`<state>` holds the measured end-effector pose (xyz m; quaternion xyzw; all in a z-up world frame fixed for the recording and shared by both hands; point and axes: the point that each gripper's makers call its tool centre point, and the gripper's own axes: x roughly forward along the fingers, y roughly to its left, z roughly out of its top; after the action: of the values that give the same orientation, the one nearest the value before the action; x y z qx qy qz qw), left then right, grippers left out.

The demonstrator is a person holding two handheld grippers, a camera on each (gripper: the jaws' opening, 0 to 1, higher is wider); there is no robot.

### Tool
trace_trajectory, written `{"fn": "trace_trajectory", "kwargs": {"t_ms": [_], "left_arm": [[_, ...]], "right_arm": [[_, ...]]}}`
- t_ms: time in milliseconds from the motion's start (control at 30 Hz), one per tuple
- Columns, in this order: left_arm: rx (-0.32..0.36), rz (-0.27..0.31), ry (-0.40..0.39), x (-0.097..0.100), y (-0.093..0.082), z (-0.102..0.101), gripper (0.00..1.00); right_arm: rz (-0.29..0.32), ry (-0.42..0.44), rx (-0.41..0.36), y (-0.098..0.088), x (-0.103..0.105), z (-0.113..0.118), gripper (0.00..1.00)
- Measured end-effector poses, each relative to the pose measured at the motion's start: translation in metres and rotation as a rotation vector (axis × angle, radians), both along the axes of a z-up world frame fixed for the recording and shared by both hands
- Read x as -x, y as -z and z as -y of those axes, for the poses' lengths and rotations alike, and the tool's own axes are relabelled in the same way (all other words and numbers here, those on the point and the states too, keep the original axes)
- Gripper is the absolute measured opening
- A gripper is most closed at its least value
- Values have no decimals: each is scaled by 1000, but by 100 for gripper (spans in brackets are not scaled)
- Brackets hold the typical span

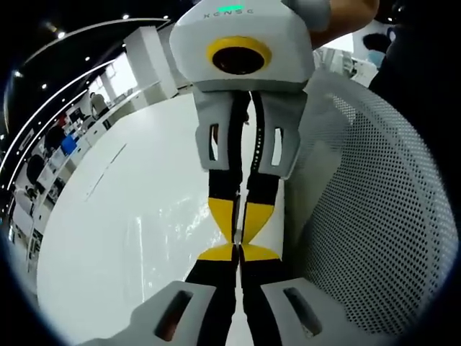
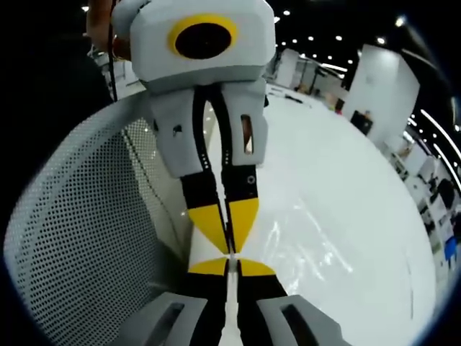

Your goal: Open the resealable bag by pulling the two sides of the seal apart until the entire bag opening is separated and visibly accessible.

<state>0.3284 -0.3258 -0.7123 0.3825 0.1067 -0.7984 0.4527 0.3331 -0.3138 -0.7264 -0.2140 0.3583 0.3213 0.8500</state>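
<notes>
In the left gripper view, the left gripper (image 1: 236, 254) is meeting the right gripper (image 1: 238, 229) tip to tip, both sets of jaws closed. A thin clear bag (image 1: 155, 231) is lying glossy over the white table (image 1: 94, 238) beyond them; whether either is pinching its edge cannot be told. In the right gripper view, the bag (image 2: 302, 241) is spreading right. A perforated white basket (image 2: 79, 238) is standing beside.

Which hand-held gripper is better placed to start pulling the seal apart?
Slightly the right hand-held gripper: a pale edge shows between its shut jaws. The left hand-held gripper meets it tip to tip; nearly even.
</notes>
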Motion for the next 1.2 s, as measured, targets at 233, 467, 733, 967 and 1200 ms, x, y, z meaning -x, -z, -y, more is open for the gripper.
{"fn": "trace_trajectory", "kwargs": {"t_ms": [233, 467, 733, 967, 1200], "left_arm": [[1, -5, -2, -3, -4, 2, 0], [-8, 4, -2, -3, -4, 2, 0], [0, -40, -49, -8, -9, -4, 0], [9, -38, -65, -10, -9, -5, 0], [13, -41, -88, -17, -10, -7, 0]], "right_arm": [[-3, 31, -19, -1, 1, 7, 0], [-7, 70, -76, 0, 1, 7, 0], [-22, 77, -46, 6, 8, 14, 0], [-29, 86, -43, 8, 9, 18, 0], [-34, 94, -37, 11, 11, 25, 0]]}}
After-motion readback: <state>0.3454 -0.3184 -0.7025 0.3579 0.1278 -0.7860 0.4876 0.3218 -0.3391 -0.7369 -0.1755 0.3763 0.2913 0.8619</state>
